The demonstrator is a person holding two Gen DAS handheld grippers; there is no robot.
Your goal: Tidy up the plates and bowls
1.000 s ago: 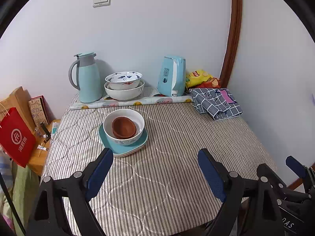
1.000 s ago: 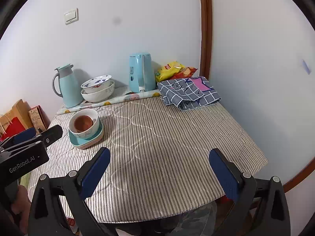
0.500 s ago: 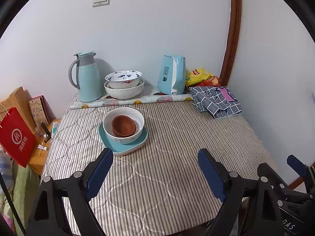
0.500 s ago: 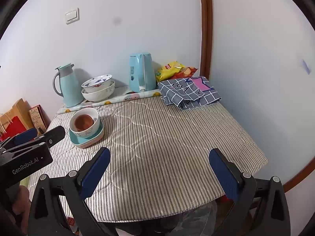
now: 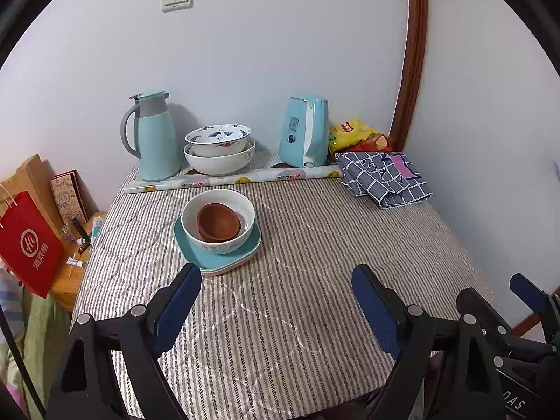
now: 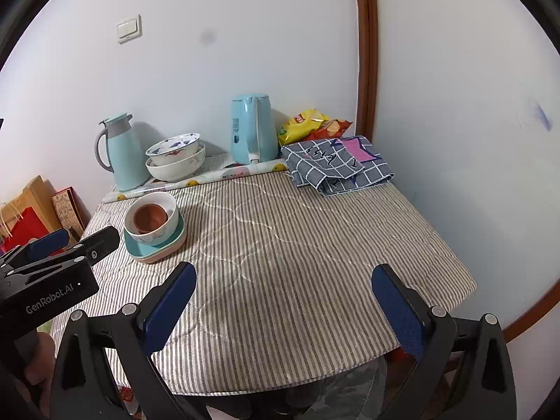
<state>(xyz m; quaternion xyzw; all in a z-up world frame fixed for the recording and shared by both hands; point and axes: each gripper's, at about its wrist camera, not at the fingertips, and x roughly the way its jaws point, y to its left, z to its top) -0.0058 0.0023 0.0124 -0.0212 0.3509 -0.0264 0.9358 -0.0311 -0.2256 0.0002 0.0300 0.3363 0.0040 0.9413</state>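
A brown bowl (image 5: 218,221) sits inside a white bowl (image 5: 245,206), which rests on stacked teal and pink plates (image 5: 224,260) on the striped table (image 5: 315,280). The stack also shows in the right wrist view (image 6: 154,231). Two more bowls, a blue-patterned one (image 5: 217,136) nested in a white one (image 5: 220,162), stand at the back by the wall. My left gripper (image 5: 276,280) is open and empty, just short of the plates. My right gripper (image 6: 283,280) is open and empty over the table's front.
A teal thermos jug (image 5: 154,136) and a teal kettle (image 5: 304,131) stand at the back. A rolled patterned sheet (image 5: 231,180) lies in front of them. A folded checked cloth (image 5: 381,178) and snack bags (image 5: 353,134) lie at back right. A red bag (image 5: 29,245) stands left of the table.
Both grippers have drawn back slightly from the table; the bowl stack looks a little farther away. Nothing on the table has moved.
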